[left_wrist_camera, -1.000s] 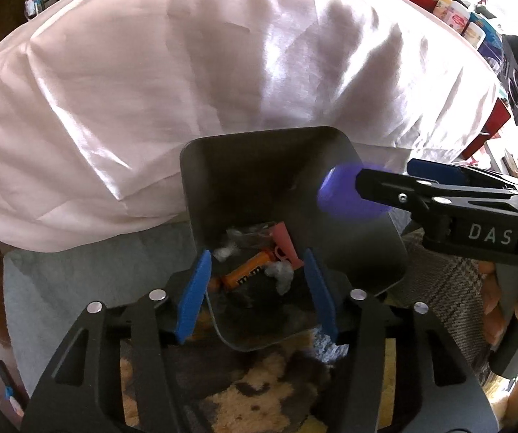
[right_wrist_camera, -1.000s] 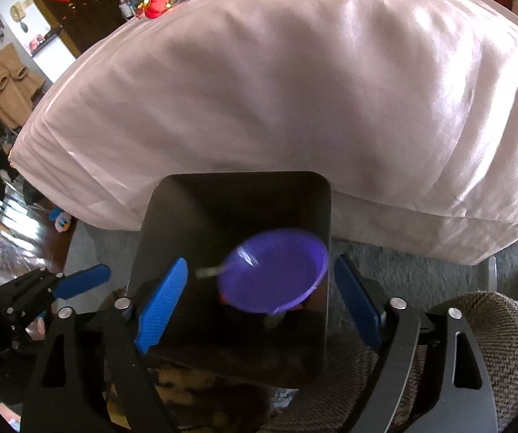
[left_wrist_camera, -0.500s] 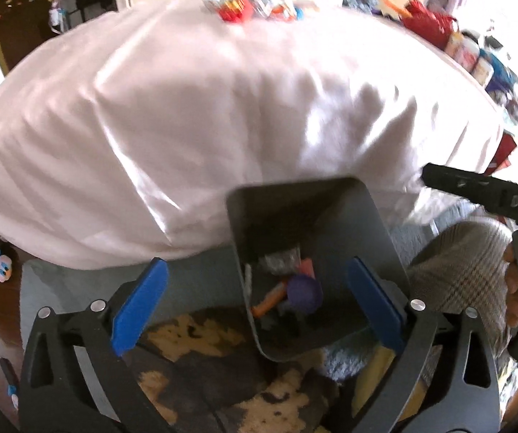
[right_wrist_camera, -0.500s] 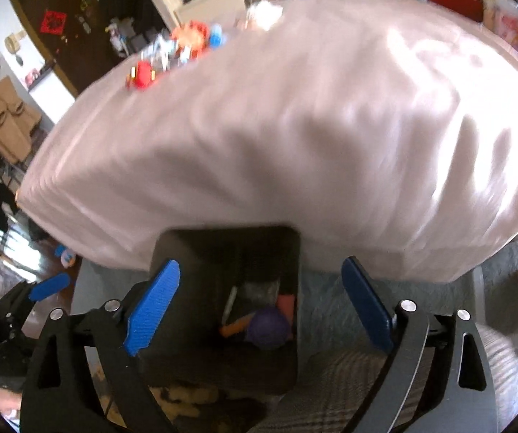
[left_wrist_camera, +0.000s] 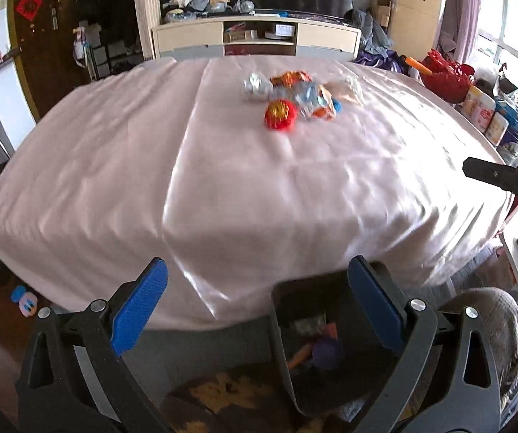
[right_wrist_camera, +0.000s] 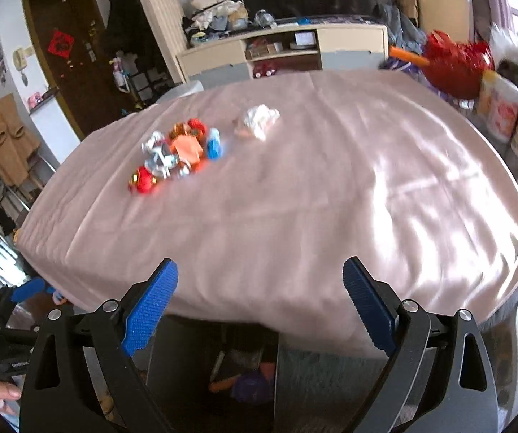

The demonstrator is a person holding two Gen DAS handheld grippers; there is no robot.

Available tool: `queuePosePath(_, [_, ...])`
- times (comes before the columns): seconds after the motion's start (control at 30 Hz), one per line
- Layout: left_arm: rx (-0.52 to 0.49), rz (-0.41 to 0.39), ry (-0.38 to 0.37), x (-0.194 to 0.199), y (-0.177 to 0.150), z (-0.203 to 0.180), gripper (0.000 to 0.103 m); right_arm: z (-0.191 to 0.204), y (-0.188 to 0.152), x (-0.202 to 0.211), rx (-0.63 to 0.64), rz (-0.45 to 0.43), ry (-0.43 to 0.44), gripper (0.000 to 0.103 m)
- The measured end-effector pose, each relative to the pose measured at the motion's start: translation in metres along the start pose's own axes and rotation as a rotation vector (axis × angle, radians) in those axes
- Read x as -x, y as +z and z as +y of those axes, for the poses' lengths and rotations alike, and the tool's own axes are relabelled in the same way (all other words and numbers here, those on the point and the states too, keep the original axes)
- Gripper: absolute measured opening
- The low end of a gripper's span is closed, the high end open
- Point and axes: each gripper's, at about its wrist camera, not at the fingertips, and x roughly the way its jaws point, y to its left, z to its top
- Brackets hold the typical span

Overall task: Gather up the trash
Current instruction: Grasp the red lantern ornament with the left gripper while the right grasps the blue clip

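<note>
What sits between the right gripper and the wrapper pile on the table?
Only bare pink tablecloth between the right gripper and the wrapper pile, per the right wrist view.

Pink tablecloth (left_wrist_camera: 121,166); dark grey bin (left_wrist_camera: 284,310); purple bowl (left_wrist_camera: 327,348); blue claw pads (left_wrist_camera: 139,303).

I see a big table (left_wrist_camera: 222,180) with a pink cloth (right_wrist_camera: 313,198) on it. A pile of shiny wrappers (left_wrist_camera: 295,99) and a white paper ball (right_wrist_camera: 260,119) lie on top.

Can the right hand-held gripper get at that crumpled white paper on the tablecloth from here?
Probably yes: the right hand-held gripper is open and empty, and bare tablecloth lies between it and the white paper.
</note>
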Motion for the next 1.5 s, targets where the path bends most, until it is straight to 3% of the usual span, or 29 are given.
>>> queuePosePath(0.23, [-0.024, -0.01, 0.006, -0.018, 0.031, -0.001, 0.095, 0.026, 0.033, -0.027, 0.031, -0.001, 0.049, 0.093])
queuePosePath(0.47, [0.012, 0.019, -0.041, -0.045, 0.055, 0.006, 0.095, 0.063, 0.055, -0.068, 0.055, 0.02, 0.118, 0.091])
queuePosePath(0.53, [0.016, 0.025, -0.049, -0.051, 0.059, 0.008, 0.095, 0.073, 0.062, -0.077, 0.074, 0.013, 0.114, 0.084])
queuePosePath(0.77, [0.014, 0.042, -0.053, -0.07, 0.07, 0.012, 0.095, 0.088, 0.072, -0.1, 0.094, 0.038, 0.165, 0.041])
queuePosePath(1.03, [0.009, 0.041, -0.063, -0.083, 0.081, 0.013, 0.095, 0.097, 0.076, -0.115, 0.117, 0.041, 0.173, 0.027])
queuePosePath(1.3, [-0.009, 0.033, -0.092, -0.106, 0.106, 0.006, 0.095, 0.087, 0.08, -0.11, 0.134, 0.029, 0.166, 0.006])
queuePosePath(1.5, [-0.045, 0.033, -0.107, -0.123, 0.122, -0.005, 0.09, 0.076, 0.083, -0.099, 0.132, 0.006, 0.158, 0.005])
